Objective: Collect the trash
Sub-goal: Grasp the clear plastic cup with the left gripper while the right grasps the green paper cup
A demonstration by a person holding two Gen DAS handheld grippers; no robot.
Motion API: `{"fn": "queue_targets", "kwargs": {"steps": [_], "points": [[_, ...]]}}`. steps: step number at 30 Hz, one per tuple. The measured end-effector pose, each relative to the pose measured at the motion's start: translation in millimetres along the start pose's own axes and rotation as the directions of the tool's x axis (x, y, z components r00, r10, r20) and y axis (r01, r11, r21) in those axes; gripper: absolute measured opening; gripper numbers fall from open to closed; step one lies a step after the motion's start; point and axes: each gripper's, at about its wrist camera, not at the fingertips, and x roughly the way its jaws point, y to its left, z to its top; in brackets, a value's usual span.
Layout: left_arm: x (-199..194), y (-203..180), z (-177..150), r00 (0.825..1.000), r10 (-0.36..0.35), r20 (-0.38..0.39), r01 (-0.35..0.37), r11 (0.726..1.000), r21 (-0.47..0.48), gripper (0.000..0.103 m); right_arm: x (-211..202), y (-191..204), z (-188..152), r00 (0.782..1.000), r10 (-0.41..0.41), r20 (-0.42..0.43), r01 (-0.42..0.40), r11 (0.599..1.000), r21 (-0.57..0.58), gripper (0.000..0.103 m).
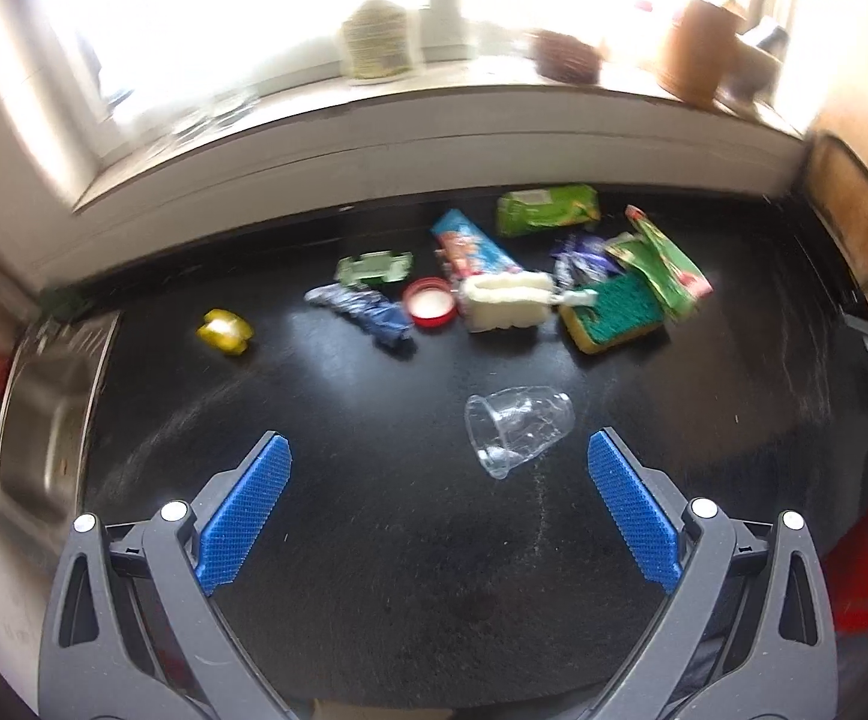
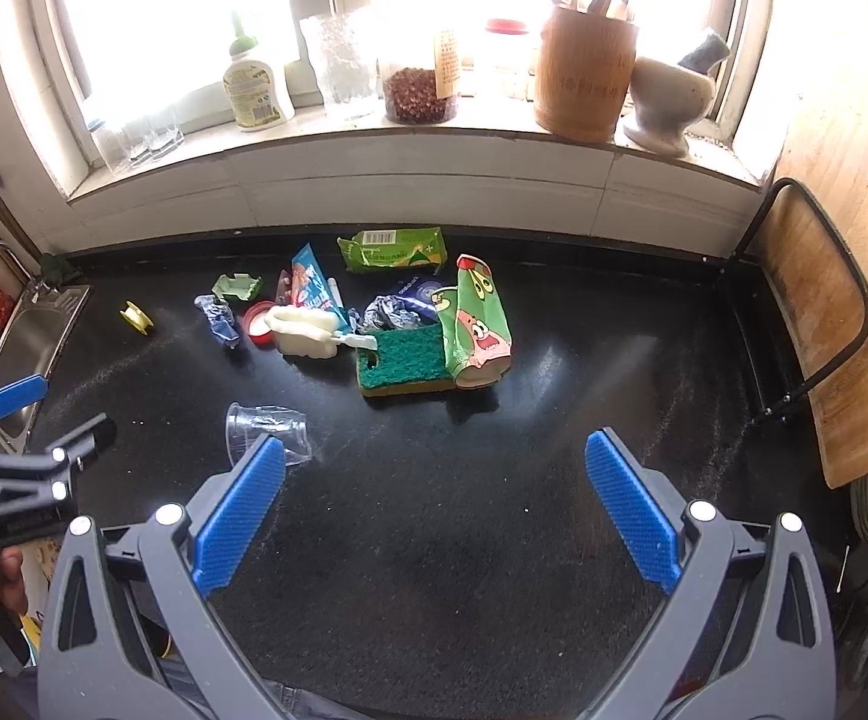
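Note:
A clear plastic cup [image 1: 517,429] lies on its side on the black counter [image 1: 374,540], just ahead of my open, empty left gripper [image 1: 440,468]; it also shows in the right wrist view [image 2: 266,423]. Behind it lies a cluster of trash: a green wrapper [image 2: 395,249], a cartoon snack bag [image 2: 476,324], a crumpled blue wrapper [image 2: 218,318], a red lid [image 2: 259,324], a green-and-yellow sponge [image 2: 404,363] and a white brush [image 2: 308,330]. My right gripper [image 2: 434,474] is open and empty over bare counter. The left gripper shows in the right wrist view [image 2: 44,414].
A steel sink [image 2: 20,348] is at the counter's left end. A yellow spool [image 2: 137,318] lies near it. The windowsill holds a bottle [image 2: 257,90], jars and a wooden utensil holder [image 2: 584,72]. A cutting board in a rack [image 2: 812,312] stands at the right.

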Motion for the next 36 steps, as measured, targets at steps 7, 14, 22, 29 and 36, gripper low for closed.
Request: {"fn": "queue_targets", "kwargs": {"steps": [7,14,22,29,36], "points": [[54,-28,5,0.998,-0.063,-0.020,0.066,0.977,0.201,0.097,54,-17,11,0.999,0.015,-0.051,-0.015,1.000,-0.008,0.097],[126,-56,10,0.985,-0.152,-0.078,0.171,0.896,0.411,0.097,142,-35,44,0.992,0.021,-0.124,-0.024,1.000,-0.020,0.097],[193,-69,3,0.979,-0.140,-0.149,0.196,0.850,0.489,0.091,248,-47,70,0.955,0.015,-0.295,-0.024,0.999,-0.028,0.081],[197,-73,-1,0.966,-0.164,-0.198,0.237,0.865,0.443,0.052,244,-55,68,0.951,0.064,-0.304,-0.074,0.997,-0.023,0.053],[153,-61,19,0.977,-0.151,-0.150,0.188,0.941,0.281,0.049,168,-54,68,0.982,0.077,-0.173,-0.081,0.997,-0.015,0.053]]}}
